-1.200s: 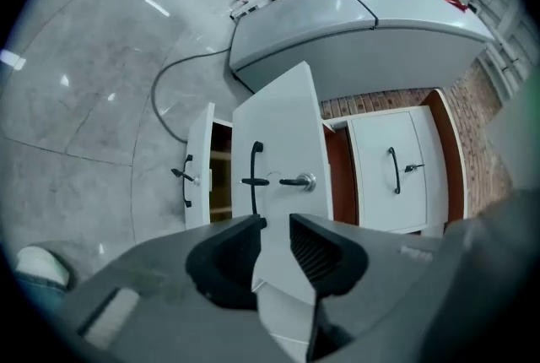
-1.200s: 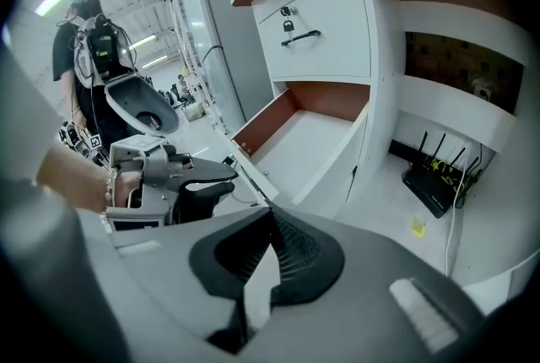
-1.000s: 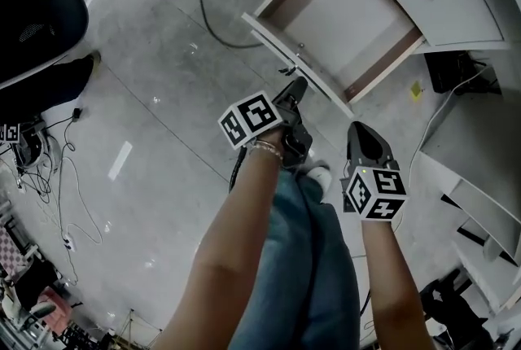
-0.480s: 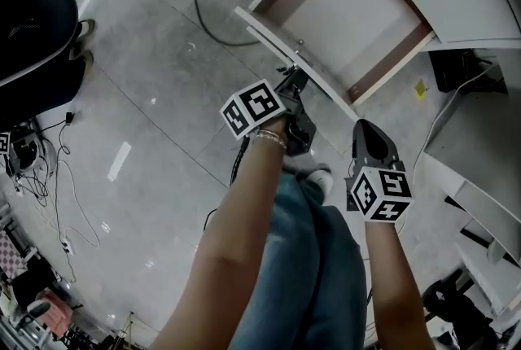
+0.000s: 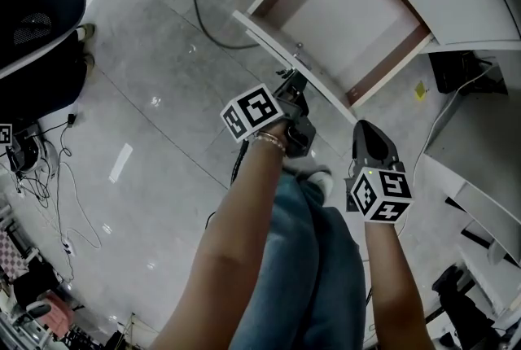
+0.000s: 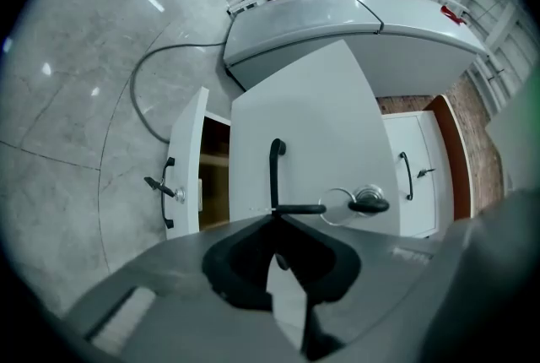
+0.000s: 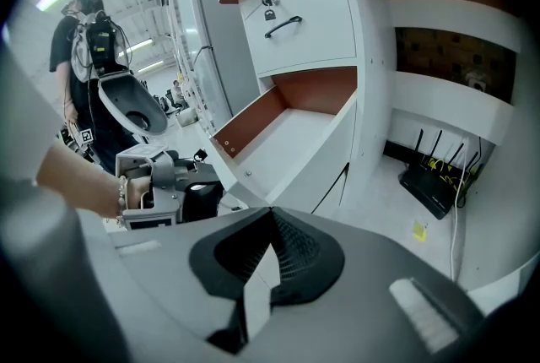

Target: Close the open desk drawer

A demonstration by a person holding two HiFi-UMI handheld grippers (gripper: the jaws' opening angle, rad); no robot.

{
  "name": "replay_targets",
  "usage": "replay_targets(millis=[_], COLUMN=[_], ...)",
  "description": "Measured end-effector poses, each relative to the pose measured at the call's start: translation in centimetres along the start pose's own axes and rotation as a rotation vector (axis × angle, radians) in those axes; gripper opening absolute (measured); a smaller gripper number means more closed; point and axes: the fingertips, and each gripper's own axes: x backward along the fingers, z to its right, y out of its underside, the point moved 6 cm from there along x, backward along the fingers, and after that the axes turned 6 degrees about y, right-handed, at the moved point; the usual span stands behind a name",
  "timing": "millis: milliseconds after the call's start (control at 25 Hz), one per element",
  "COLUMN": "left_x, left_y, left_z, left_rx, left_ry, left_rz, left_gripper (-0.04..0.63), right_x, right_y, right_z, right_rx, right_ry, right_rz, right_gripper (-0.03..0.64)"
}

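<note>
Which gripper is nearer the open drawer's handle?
Left. The left gripper is at the drawer handle, its jaws just closed on it; the right gripper is clear of the drawer front, lower right in the head view.

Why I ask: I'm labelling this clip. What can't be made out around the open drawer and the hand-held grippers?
- Lower end of the drawer handle: left gripper view, behind the left hand-held gripper, whose jaws have just been closing with the handle between them.
- What the yellow scrap is: head view, too small.
- Inside of the cupboard: left gripper view, only a slit shows past its door.
</note>
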Motion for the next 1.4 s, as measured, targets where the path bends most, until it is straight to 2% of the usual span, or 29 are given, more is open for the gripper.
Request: replay_targets(millis=[320,680,960,1200,1400], left_x=[0.4,0.6,0.1,0.1,0.0], left_y=[-0.2,-0.2,-0.2,-0.2,-0.1], left_z=[1.8,4.6,6.3,6.6,7.0], left_rx=[0.010,0.006,0.009,0.018,0.026], left_ry=[0.008,-0.016,0.020,-0.004,0.025], left_rz=[0.018,0.021,0.036,0.042,0.042], left_gripper=[0.014,0.015,0.017,0.017,0.035], right_x=[1.6,4.3,5.0,5.4,5.7], right_y=[-1.2,-2.0,-2.7,-3.6,-3.4], right_z=[-0.3,-0.4,0.3,0.4,0.6], right_rx=[-0.015,-0.034,-0.048,-0.059,-0.069], right_ry=[-0.003,-0.003,0.002,0.000,0.001], right_rz=[-0.005,-0.018,-0.027,-0.020,-0.022], right_gripper=[0.000,0.002,0.000,0.001,0.000])
